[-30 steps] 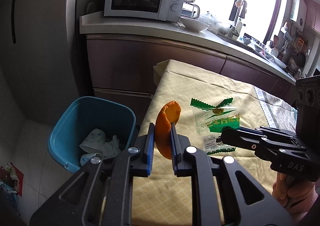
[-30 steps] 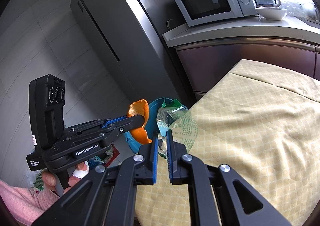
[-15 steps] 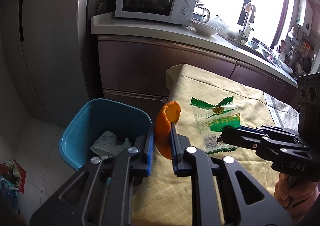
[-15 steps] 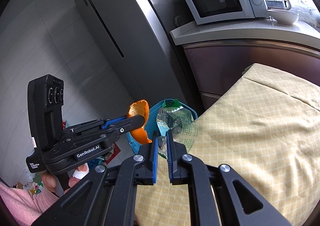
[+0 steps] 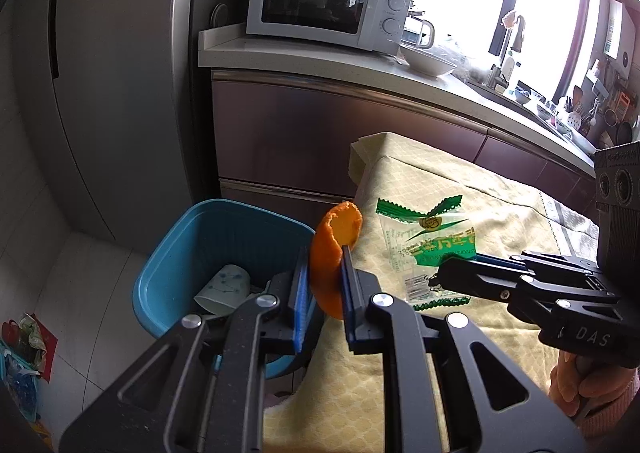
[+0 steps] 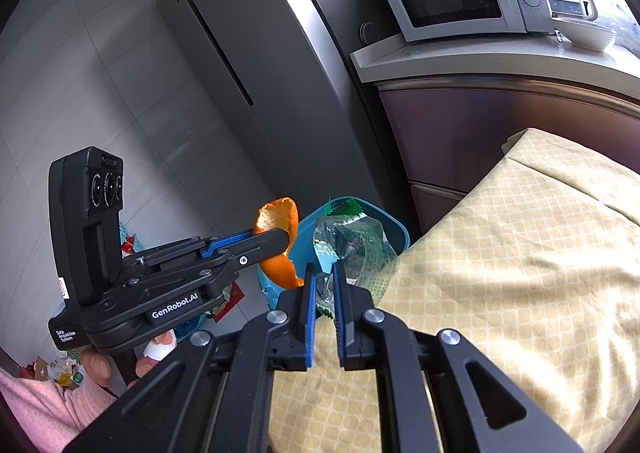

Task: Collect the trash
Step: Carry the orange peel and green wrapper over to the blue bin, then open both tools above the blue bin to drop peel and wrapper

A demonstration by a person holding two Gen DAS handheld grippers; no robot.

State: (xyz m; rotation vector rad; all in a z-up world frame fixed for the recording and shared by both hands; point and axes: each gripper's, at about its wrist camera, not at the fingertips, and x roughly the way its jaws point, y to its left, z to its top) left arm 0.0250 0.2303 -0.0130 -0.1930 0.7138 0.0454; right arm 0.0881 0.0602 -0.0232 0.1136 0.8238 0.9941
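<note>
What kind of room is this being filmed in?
Most likely a home kitchen: a microwave sits on a countertop beside a tall fridge, with a sink tap by the window.

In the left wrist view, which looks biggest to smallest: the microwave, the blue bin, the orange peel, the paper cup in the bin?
1. Microwave and blue bin: alike in the picture, too close to rank.
2. Orange peel, though it sits nearest the camera, which inflates it.
3. Paper cup, partly hidden.
</note>
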